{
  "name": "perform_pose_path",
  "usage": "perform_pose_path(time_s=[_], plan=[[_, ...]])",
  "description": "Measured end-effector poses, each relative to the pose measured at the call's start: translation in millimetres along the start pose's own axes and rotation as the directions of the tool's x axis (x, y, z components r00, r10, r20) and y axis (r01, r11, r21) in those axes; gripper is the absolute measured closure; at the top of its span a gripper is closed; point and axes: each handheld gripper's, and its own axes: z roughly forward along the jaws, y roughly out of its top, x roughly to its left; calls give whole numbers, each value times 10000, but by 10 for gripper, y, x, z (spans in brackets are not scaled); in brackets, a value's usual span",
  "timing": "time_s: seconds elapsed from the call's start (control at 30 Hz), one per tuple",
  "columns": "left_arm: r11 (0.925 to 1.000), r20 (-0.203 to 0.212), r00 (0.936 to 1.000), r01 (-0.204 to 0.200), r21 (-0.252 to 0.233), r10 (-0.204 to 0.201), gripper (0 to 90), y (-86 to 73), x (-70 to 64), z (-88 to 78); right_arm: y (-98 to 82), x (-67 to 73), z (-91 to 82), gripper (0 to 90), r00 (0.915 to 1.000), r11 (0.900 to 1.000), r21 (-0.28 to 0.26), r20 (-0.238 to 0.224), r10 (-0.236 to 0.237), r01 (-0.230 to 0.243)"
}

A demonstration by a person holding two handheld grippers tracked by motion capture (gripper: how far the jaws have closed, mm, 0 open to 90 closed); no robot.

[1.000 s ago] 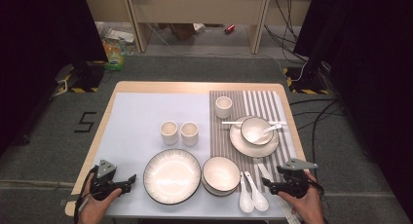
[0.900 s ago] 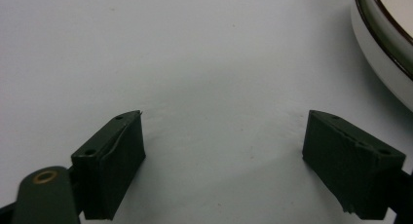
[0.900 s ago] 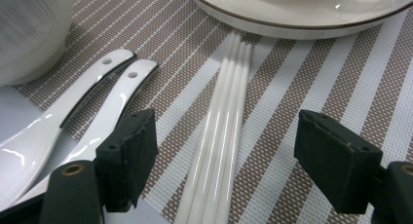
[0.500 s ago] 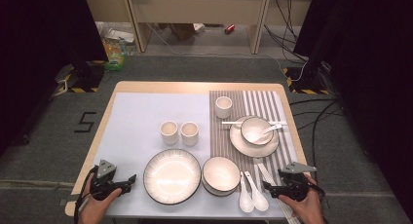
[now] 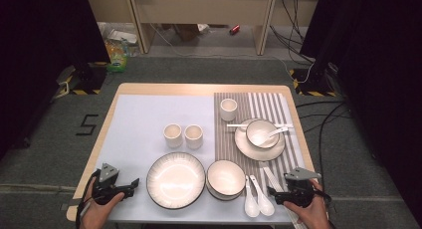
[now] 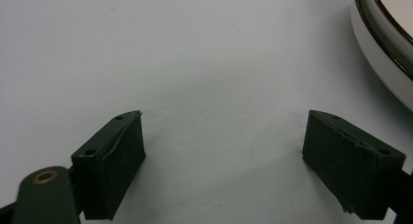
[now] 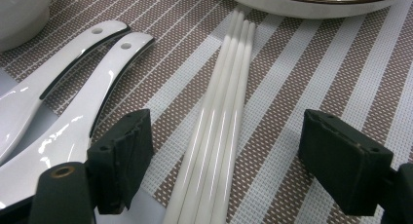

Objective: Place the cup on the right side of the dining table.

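Right gripper, jaws wide apart and empty, poised low over the white chopsticks, which lie on the striped mat just right of the two spoons. Left gripper, also spread and empty, rests left of the large plate. Step in hand, as judged: approach; next, lower and close across the chopsticks

A bundle of slim white plastic chopsticks lies flat between my right jaws, untouched, side by side on the brown-and-white striped woven placemat. They rest near the tabletop's front right corner, running from its front edge toward the far edge. Two glossy white ceramic soup spoons lie just beside them, bowls toward the front edge.
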Motion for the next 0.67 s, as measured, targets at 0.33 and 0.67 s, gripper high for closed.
perform_pose_path(time_s=[0.33, 0.67], plan=[[10000, -1, 10000, -3, 2, 3, 144, 0, 0, 0, -10, -3, 0, 203, 10000, 10000, -58, -28, -10, 10], [10000, -2, 10000, -7, 4, 7, 144, 0, 0, 0, -15, -6, 2, 203, 10000, 10000, -99, -40, -11, 10]])
